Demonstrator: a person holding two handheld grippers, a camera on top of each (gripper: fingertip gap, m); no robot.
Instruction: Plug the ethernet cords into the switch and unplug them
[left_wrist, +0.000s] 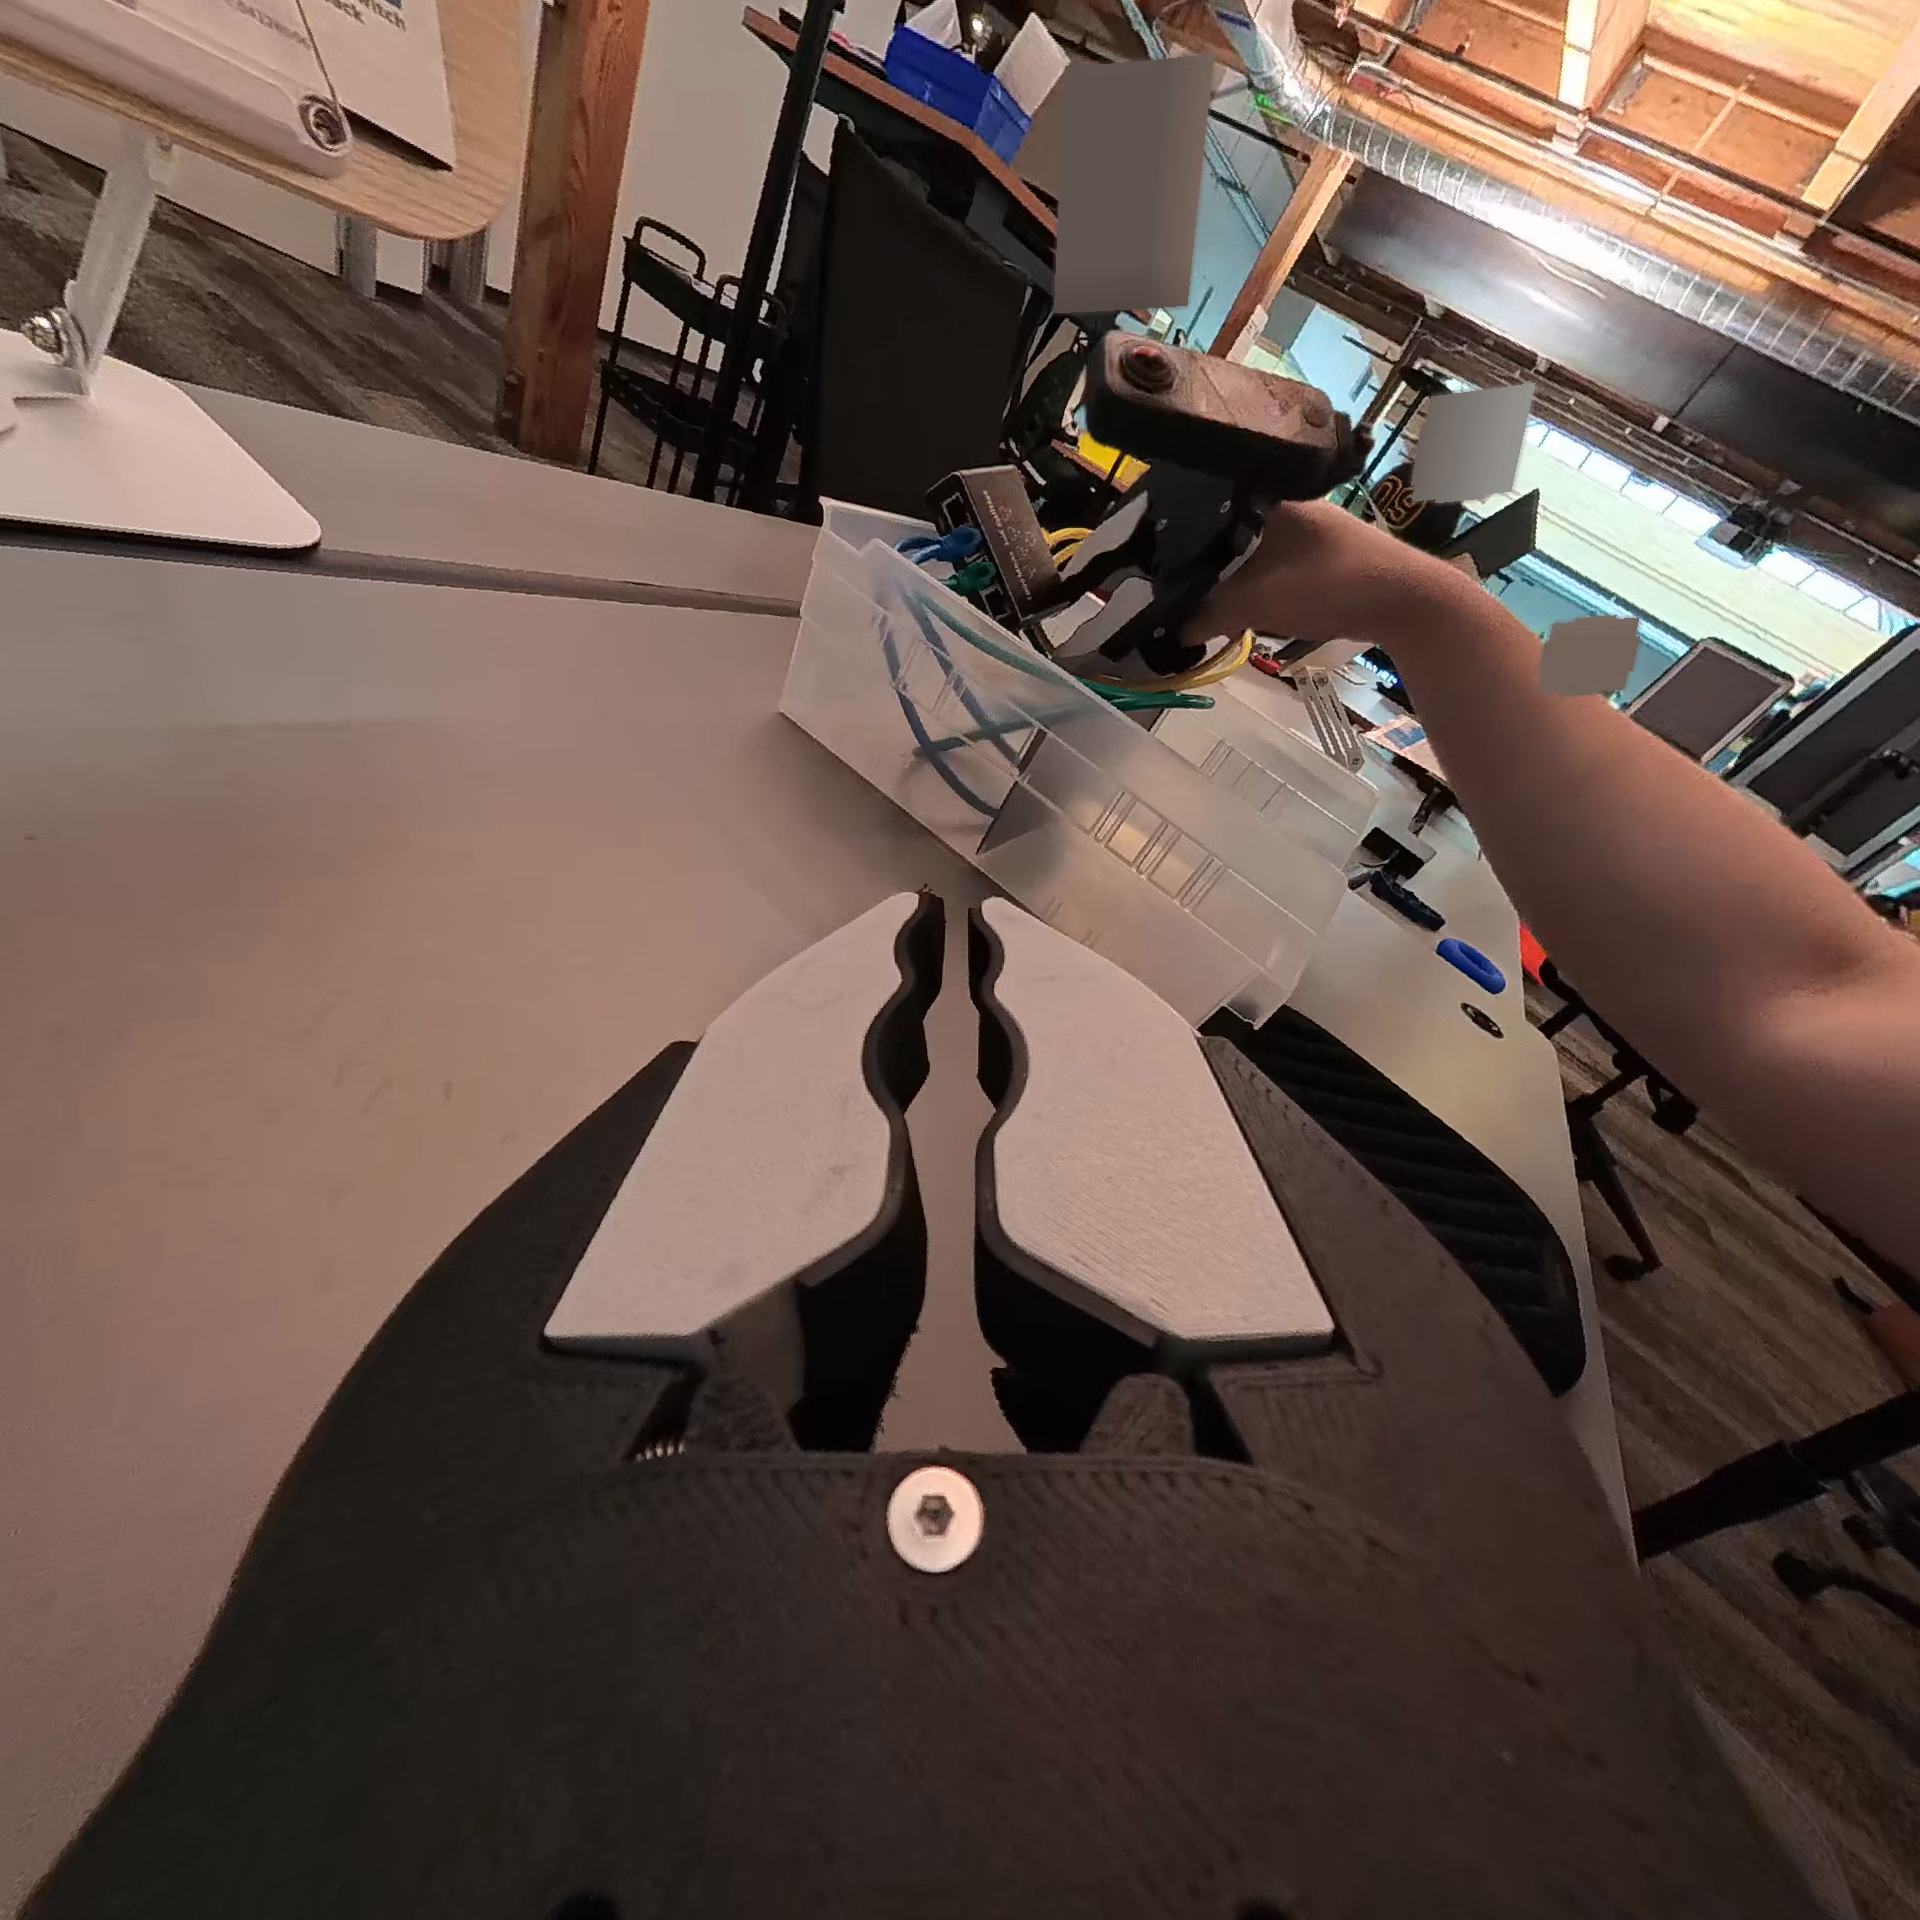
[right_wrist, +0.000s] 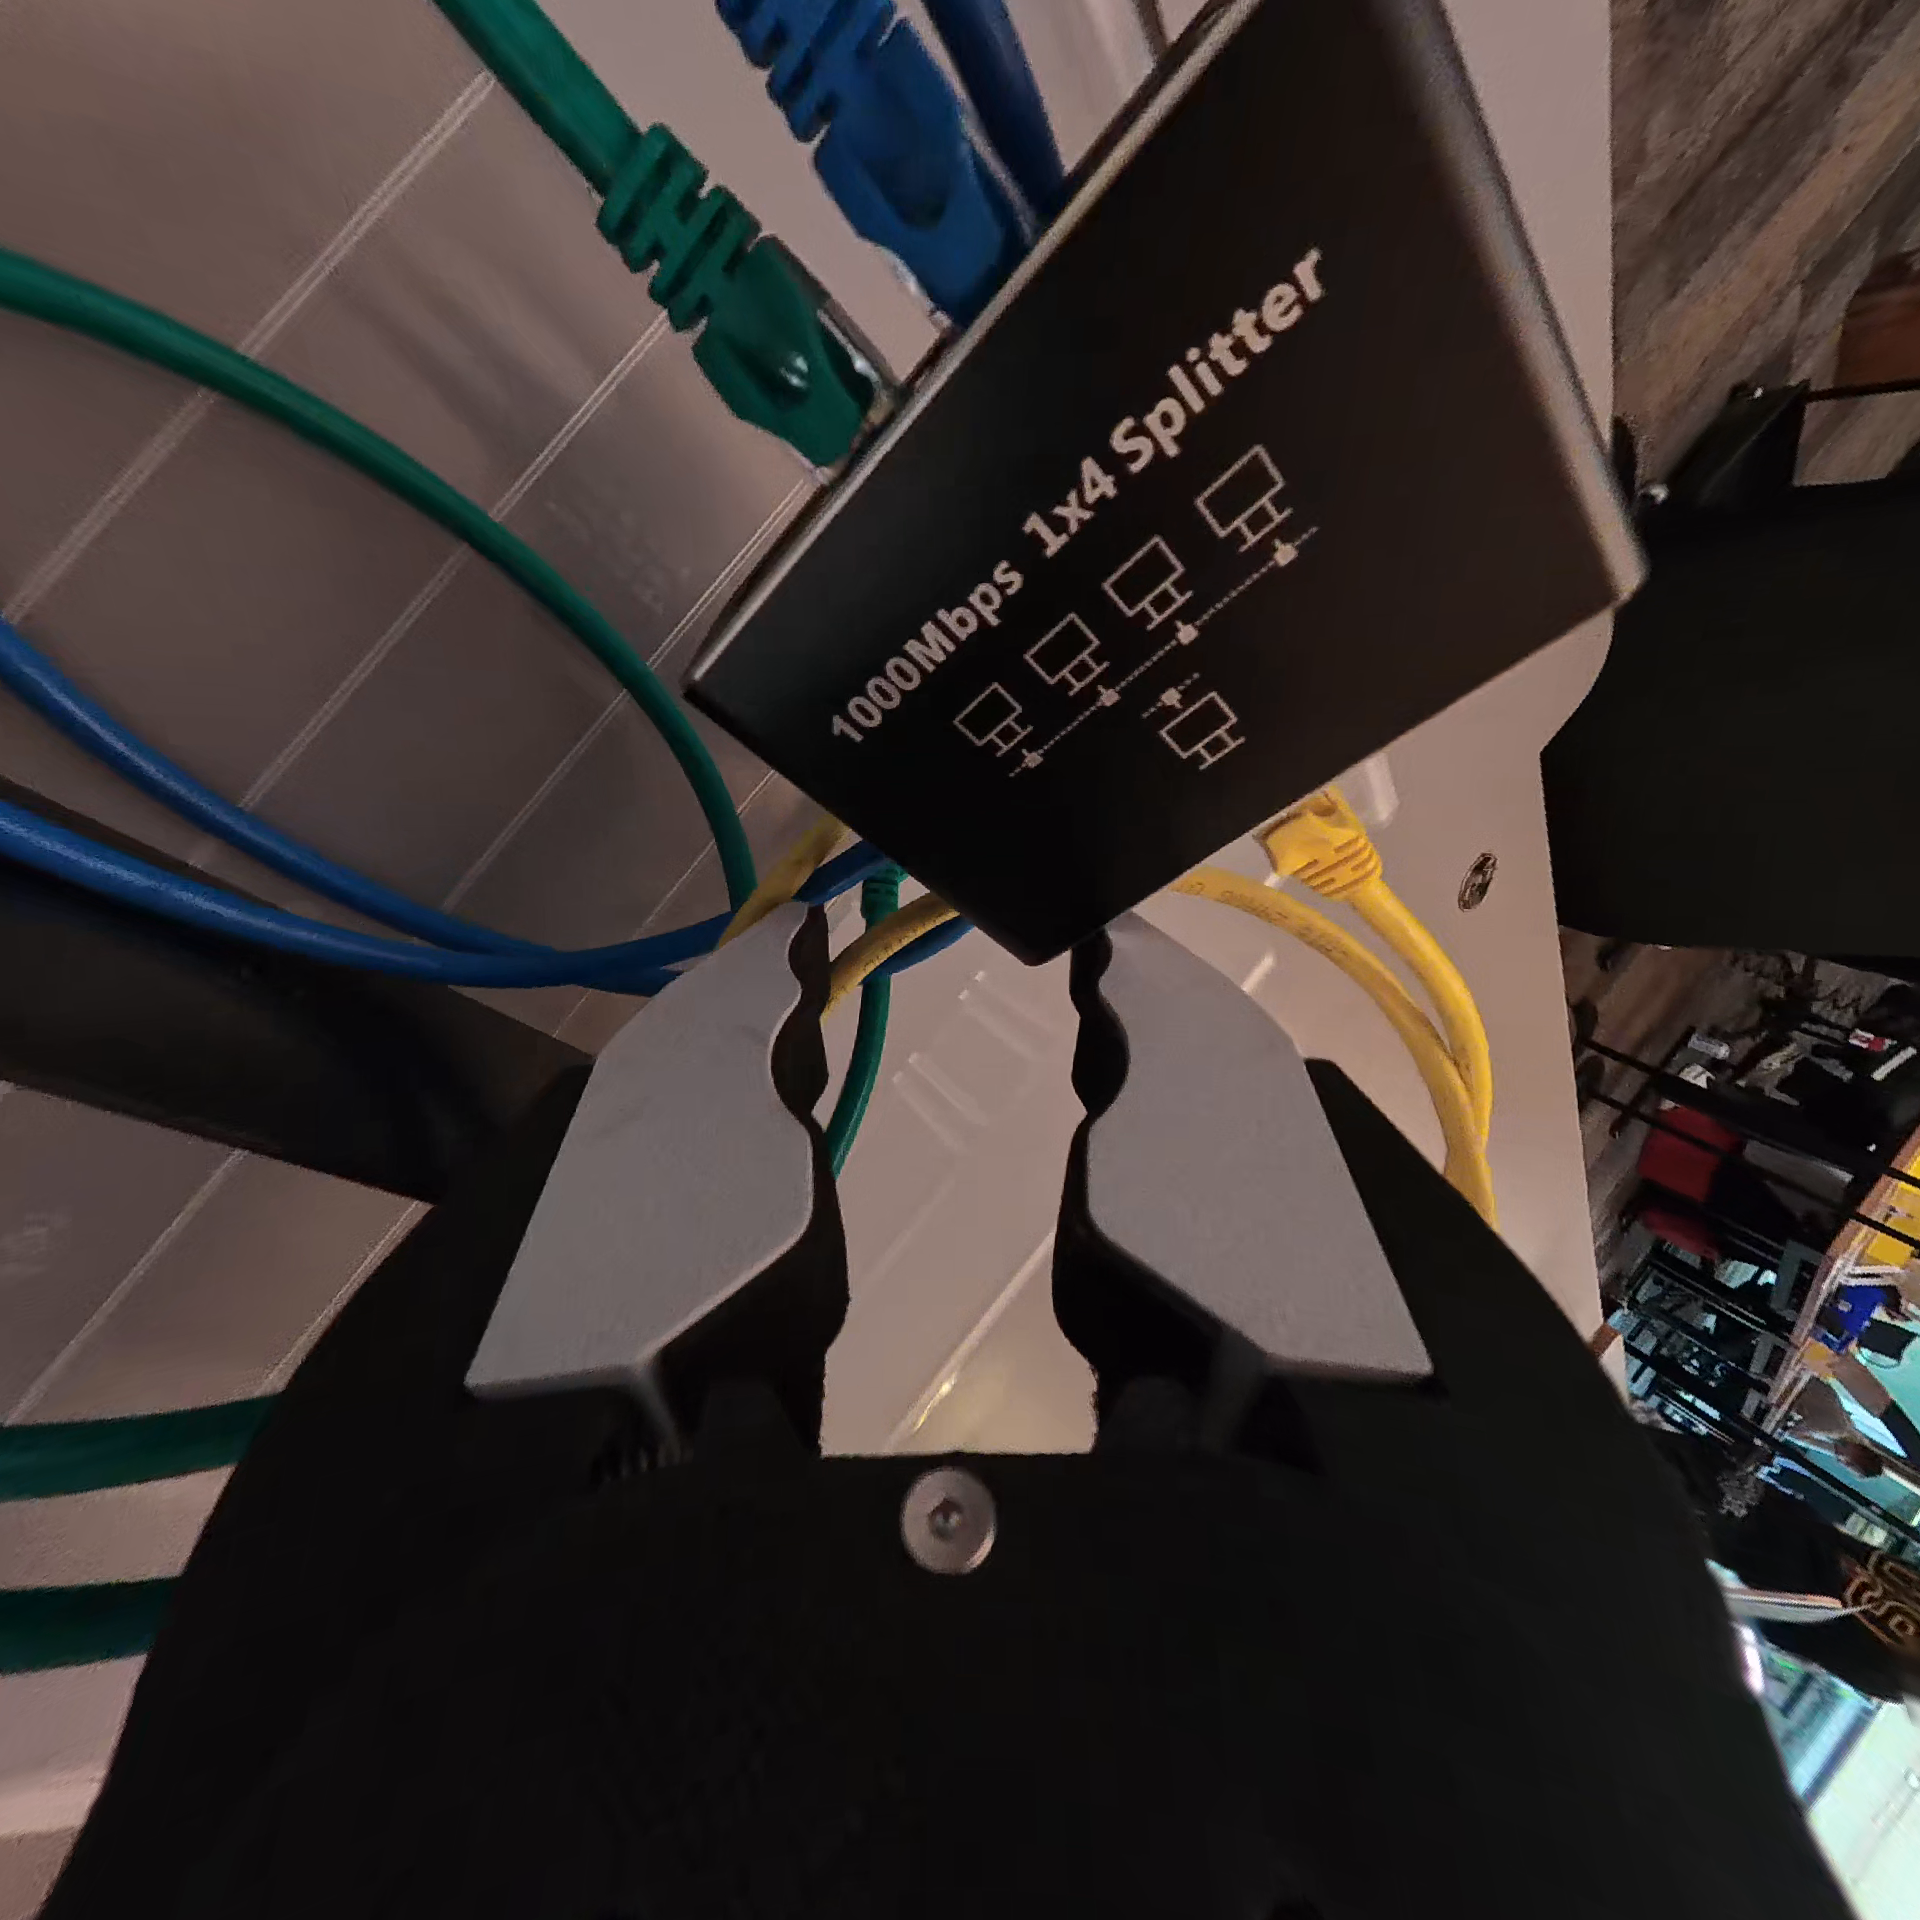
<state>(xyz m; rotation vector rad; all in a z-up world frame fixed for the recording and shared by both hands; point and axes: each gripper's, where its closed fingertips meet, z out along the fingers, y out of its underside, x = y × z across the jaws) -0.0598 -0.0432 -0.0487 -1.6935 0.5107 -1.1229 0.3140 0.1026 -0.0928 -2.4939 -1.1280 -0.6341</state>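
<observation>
The black switch (right_wrist: 1174, 499) lies tilted in a clear plastic bin (left_wrist: 1101, 821), with a green plug (right_wrist: 748, 312) and a blue plug (right_wrist: 894, 177) in its ports. A yellow cord (right_wrist: 1444, 1049) lies loose below it with its plug (right_wrist: 1320, 842) free. My right gripper (right_wrist: 951, 930) is part open. The switch's lower corner sits between its fingertips, touching the right one. In the left wrist view the switch (left_wrist: 987, 540) stands at the bin's far rim beside the right gripper (left_wrist: 1112, 582). My left gripper (left_wrist: 951, 909) is empty, jaws almost together, low over the grey table (left_wrist: 364, 883).
A white stand base (left_wrist: 156, 478) sits at the table's far left. A blue ring (left_wrist: 1470, 961) lies near the table's right edge, past the bin. A person's forearm (left_wrist: 1662, 831) reaches in from the right. Black racks and chairs stand behind and to the right. My right fingertips sit around 40 cm from my left ones.
</observation>
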